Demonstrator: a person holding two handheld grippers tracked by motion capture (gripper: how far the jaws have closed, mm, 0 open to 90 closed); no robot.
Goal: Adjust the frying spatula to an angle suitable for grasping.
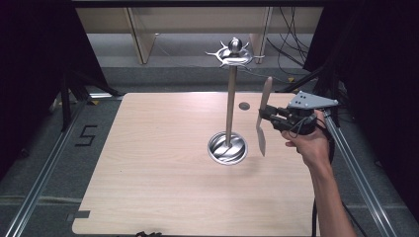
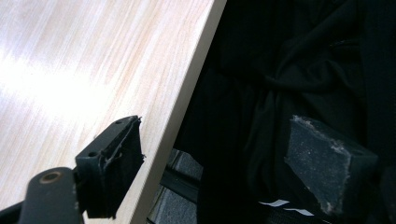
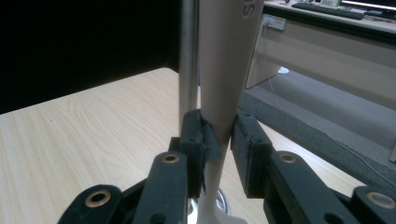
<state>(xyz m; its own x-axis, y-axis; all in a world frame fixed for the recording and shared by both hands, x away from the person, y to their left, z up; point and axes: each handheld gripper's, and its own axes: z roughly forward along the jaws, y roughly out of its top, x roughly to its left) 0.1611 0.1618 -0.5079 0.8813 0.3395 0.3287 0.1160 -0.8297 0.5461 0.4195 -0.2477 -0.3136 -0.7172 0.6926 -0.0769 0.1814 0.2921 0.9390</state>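
A utensil stand (image 1: 230,98) rises from a round metal base (image 1: 227,148) at the table's middle, with a crown of hooks (image 1: 235,53) on top. Just right of it my right gripper (image 1: 263,117) is shut on a utensil (image 1: 267,91) with a beige handle, held upright above the table with its metal blade (image 1: 261,139) hanging down. In the right gripper view the jaws (image 3: 218,135) pinch the handle (image 3: 224,60) just in front of the stand's pole (image 3: 187,56). My left gripper (image 2: 217,135) stands open and empty at the table's edge (image 2: 187,93), partly over black cloth (image 2: 289,60).
A small dark round spot (image 1: 243,105) lies on the table behind the stand. Metal rails (image 1: 44,168) run along both sides of the table. Cables (image 1: 291,44) trail on the floor behind, where wooden furniture legs (image 1: 141,39) stand.
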